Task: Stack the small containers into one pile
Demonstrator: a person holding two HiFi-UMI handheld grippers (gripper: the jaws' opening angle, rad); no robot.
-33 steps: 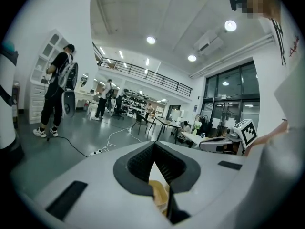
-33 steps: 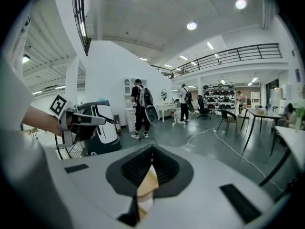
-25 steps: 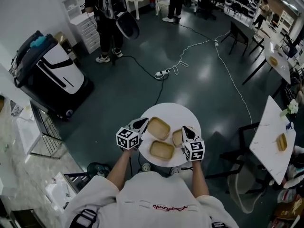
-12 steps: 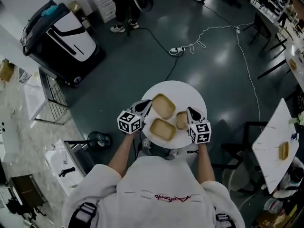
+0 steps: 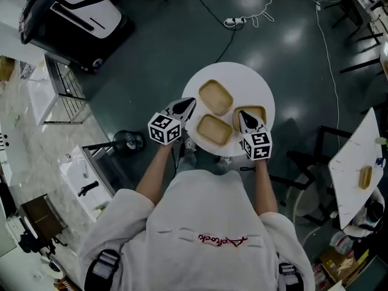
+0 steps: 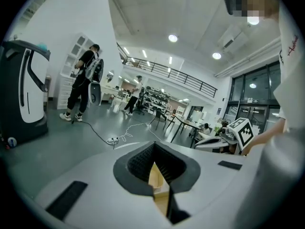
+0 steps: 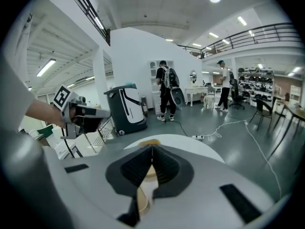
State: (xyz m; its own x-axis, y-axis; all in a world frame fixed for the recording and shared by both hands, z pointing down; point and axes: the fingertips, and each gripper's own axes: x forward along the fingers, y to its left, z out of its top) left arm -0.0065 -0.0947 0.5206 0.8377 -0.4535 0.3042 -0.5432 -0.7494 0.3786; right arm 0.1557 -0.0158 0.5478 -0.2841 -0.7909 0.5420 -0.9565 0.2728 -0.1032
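Three shallow tan square containers lie apart on the small round white table (image 5: 257, 90): one at the back (image 5: 216, 97), one at the front (image 5: 214, 130), one at the right (image 5: 253, 113). My left gripper (image 5: 189, 102) hangs at the table's left edge, its tip beside the back container, jaws shut and empty. My right gripper (image 5: 242, 113) reaches over the right container's near side and hides part of it, jaws shut on nothing. In the left gripper view the closed tips (image 6: 153, 148) meet, with tan container (image 6: 156, 176) behind. The right gripper view shows closed tips (image 7: 151, 149) above a container (image 7: 143, 198).
A black and white machine (image 5: 79, 11) stands at the top left, a metal rack (image 5: 66, 83) beside it. A power strip with white cable (image 5: 236, 22) lies on the dark floor. At the right are a chair (image 5: 309, 162) and a white table (image 5: 354, 156) with another small container (image 5: 365, 177).
The head view has tipped further down, so the table sits higher in the picture. Both grippers have sunk toward the table, the right one now over the right container's near side.
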